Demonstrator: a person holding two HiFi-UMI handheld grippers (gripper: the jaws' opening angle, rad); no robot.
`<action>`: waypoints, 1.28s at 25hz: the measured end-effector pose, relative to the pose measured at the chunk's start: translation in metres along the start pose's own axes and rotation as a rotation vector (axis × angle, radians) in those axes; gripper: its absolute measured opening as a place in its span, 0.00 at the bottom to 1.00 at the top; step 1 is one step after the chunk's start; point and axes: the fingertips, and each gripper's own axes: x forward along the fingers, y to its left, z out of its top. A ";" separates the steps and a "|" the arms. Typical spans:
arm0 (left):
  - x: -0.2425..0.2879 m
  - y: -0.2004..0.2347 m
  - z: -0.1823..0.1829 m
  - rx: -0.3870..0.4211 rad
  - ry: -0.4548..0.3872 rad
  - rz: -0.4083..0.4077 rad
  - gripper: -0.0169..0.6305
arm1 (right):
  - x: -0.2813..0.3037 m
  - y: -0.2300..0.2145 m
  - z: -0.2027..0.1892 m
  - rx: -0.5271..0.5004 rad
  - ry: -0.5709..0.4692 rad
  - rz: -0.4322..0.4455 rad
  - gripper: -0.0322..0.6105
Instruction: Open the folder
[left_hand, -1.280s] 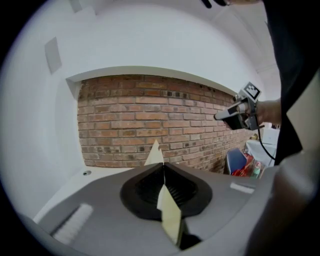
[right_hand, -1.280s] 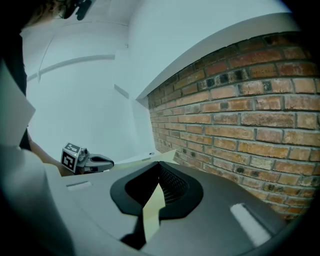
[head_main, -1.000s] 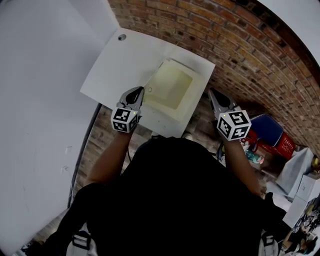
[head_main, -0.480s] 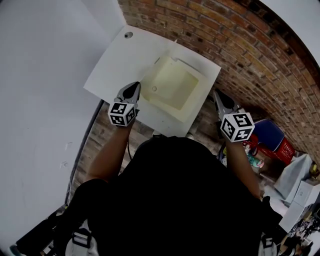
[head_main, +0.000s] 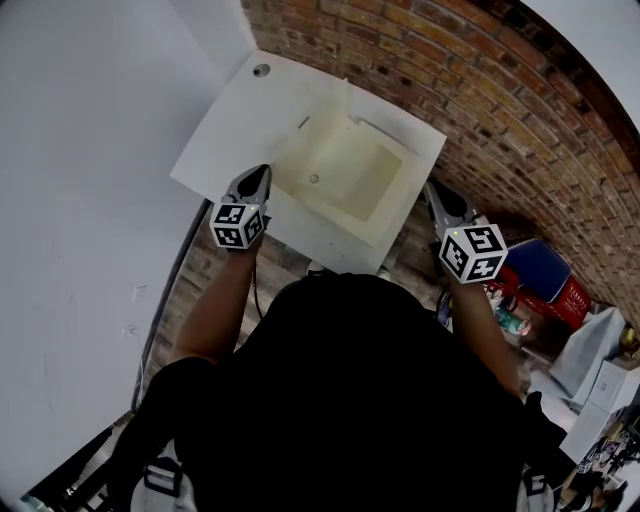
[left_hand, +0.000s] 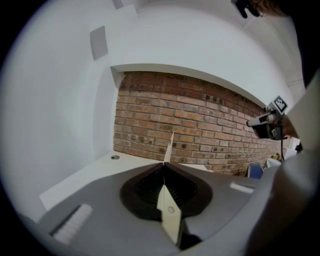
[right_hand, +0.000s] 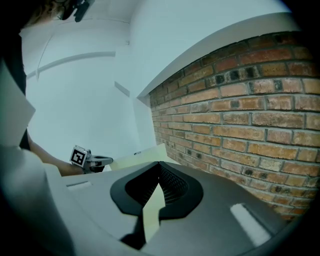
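Note:
A pale yellow folder (head_main: 345, 175) lies on the white table (head_main: 225, 135), with a small snap button on it. My left gripper (head_main: 262, 172) is shut on the folder's cover at its near left corner. In the left gripper view the cover's thin edge (left_hand: 170, 145) stands up from the closed jaws (left_hand: 164, 165). My right gripper (head_main: 428, 187) hangs by the table's right edge, apart from the folder. Its tips (right_hand: 159, 163) meet, and a pale strip shows in the gap behind them. From that side the folder (right_hand: 145, 155) and the left gripper (right_hand: 107, 160) lie beyond.
A brick wall (head_main: 480, 90) runs behind and to the right of the table. A white wall stands at the left. A round grommet (head_main: 261, 70) sits in the table's far corner. Red and blue items (head_main: 545, 275) lie on the floor at the right.
My left gripper has moved left and toward the table's near edge with the cover in it, and the folder gapes wider. The right gripper has stayed put.

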 end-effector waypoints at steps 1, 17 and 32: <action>0.000 0.003 -0.002 -0.007 0.003 0.002 0.03 | 0.001 0.002 0.000 0.000 0.000 0.000 0.05; -0.009 0.066 -0.036 -0.060 0.071 0.090 0.03 | 0.015 0.009 -0.004 0.000 0.018 -0.010 0.05; -0.011 0.111 -0.090 -0.063 0.195 0.159 0.04 | 0.036 0.007 -0.002 0.009 0.027 -0.017 0.05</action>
